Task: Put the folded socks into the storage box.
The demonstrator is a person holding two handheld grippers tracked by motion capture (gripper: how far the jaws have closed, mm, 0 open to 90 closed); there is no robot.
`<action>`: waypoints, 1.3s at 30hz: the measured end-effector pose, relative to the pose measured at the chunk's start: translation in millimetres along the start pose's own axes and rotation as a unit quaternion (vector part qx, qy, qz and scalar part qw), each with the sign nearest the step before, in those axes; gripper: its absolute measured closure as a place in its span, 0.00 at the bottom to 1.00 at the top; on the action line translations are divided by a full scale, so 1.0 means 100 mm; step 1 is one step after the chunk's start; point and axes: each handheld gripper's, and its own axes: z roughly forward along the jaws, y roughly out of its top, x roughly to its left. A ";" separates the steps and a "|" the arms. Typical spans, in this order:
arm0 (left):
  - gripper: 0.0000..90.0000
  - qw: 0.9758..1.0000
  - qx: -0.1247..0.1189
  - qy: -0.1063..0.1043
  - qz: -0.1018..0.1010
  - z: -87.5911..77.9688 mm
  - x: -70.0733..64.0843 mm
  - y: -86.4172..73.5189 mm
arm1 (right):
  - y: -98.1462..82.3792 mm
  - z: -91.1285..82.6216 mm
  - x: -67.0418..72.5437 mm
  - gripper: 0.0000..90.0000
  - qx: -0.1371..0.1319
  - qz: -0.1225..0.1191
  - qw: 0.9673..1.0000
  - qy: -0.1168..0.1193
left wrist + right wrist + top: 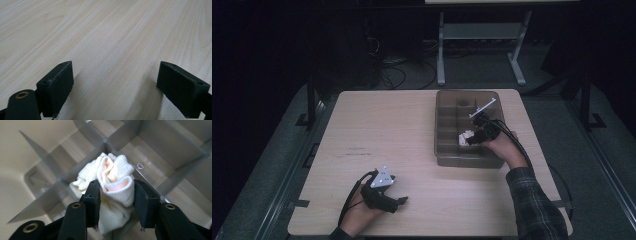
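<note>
A rolled white sock (113,182) with a pinkish inside lies in a compartment of the grey divided bin (442,155), seen from above as a white lump (465,136). My right gripper (116,202) reaches down into that compartment with the sock between its jaws. The sock's cuff brushes both pads, and a dark gap shows along the lower right pad (141,205), so the pads do not squeeze it. My left gripper (115,87) rests low over the bare wooden table near its front left (402,201), jaws wide apart with nothing between them.
The bin (160,142) has several compartments split by thin grey dividers, and it stands at the table's right side. A white stick-like piece (483,107) pokes up near the bin's far end. The table's (387,130) left and middle show bare wood.
</note>
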 end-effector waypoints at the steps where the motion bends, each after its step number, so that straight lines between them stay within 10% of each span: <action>1: 0.15 1.000 0.000 0.000 0.000 0.00 0.00 0.00 | -0.01 -0.03 0.00 0.65 -0.004 0.001 1.000 0.002; 12: 0.15 1.000 0.001 0.000 0.001 0.00 0.00 0.00 | -0.01 -0.29 -0.04 0.97 -0.072 0.013 0.997 -0.002; 22: 0.15 1.000 0.000 0.000 0.000 0.00 0.00 0.00 | 0.03 0.08 0.02 1.00 -0.001 -0.003 1.000 -0.023; 39: 0.15 1.000 0.001 0.001 0.002 0.00 0.00 0.00 | 0.04 0.22 0.05 1.00 0.024 -0.005 0.999 -0.036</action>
